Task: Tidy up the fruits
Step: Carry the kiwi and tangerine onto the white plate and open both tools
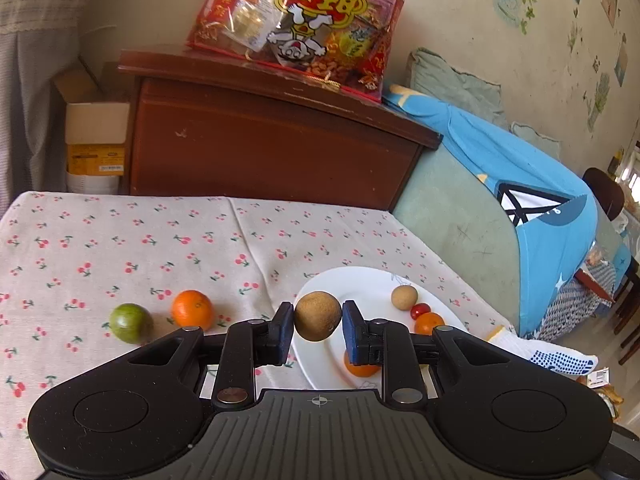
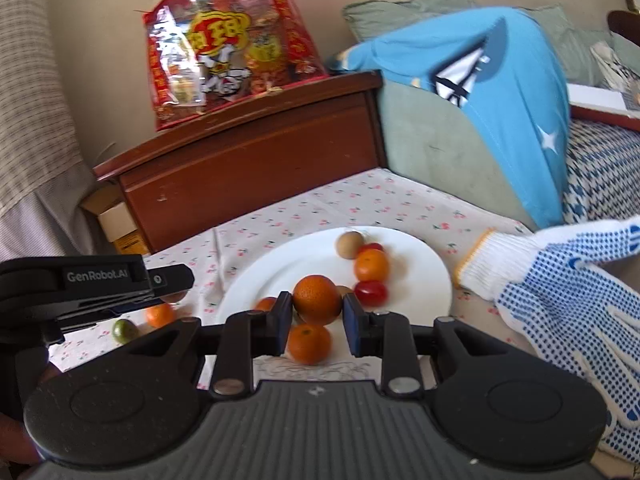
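On my left wrist view, going from the left of the frame, a green lime (image 1: 131, 323) sits on the cherry-print cloth of the worktop (image 1: 120, 248), with a mandarin (image 1: 192, 309) just beside it to the right. At centre my left tool (image 1: 318, 326) has its pads either side of a brown kiwi-like fruit (image 1: 318, 317); the left pad touches it, the right pad shows a thin gap, so I cannot tell whether it is clamped. The fruit hangs over the near left rim of the white plate (image 1: 360, 280), which also holds a small tan fruit (image 1: 404, 297), a cherry tomato (image 1: 420, 310) and a small orange (image 1: 429, 322) toward the right. On my right wrist view, the left tool's body (image 2: 100, 288) enters at middle left. My right tool (image 2: 317, 325) sits at centre with its fingers apart on each side of a large orange (image 2: 317, 299) on the plate (image 2: 420, 264), narrow gaps showing on both sides. A dotted white glove (image 2: 560, 292) lies at the right.
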`<state>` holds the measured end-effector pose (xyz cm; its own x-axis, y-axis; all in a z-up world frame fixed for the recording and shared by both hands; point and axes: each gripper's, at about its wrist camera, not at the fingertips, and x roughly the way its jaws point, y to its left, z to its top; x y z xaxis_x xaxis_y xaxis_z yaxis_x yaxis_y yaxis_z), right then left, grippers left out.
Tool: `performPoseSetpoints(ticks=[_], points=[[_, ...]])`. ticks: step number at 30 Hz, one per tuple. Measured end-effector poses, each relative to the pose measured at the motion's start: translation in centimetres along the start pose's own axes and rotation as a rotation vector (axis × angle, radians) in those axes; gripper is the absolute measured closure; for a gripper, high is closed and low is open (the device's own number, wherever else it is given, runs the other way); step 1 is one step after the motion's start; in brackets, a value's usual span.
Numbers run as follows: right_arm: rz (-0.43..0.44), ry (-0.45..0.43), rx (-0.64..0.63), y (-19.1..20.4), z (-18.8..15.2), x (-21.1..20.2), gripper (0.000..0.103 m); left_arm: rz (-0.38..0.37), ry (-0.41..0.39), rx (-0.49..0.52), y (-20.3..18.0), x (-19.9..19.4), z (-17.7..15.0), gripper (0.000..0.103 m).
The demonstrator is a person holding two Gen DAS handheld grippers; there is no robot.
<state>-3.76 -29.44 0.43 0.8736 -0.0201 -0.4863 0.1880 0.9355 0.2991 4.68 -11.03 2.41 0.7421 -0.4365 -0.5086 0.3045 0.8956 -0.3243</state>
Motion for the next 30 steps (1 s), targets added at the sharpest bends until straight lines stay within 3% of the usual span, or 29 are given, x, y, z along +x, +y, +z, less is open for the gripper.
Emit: performPoseSetpoints(ticks=[16, 22, 30], points=[[-0.035, 0.036, 0.1, -1.7, -0.5, 1.6, 0.075, -0.024, 0.073, 0.016, -0.9, 4.9, 0.1, 0.079], [-0.035, 0.011, 0.109, -1.7, -0.3, 1.5, 0.072, -0.032, 0.085, 0.032, -1.5, 5.5, 0.2, 0.077], [-0.022, -0.005, 0.097, -1.3, 0.0, 1.1, 0.063, -0.02, 0.068, 0.011, -1.6, 3.9, 1.2, 0.047]])
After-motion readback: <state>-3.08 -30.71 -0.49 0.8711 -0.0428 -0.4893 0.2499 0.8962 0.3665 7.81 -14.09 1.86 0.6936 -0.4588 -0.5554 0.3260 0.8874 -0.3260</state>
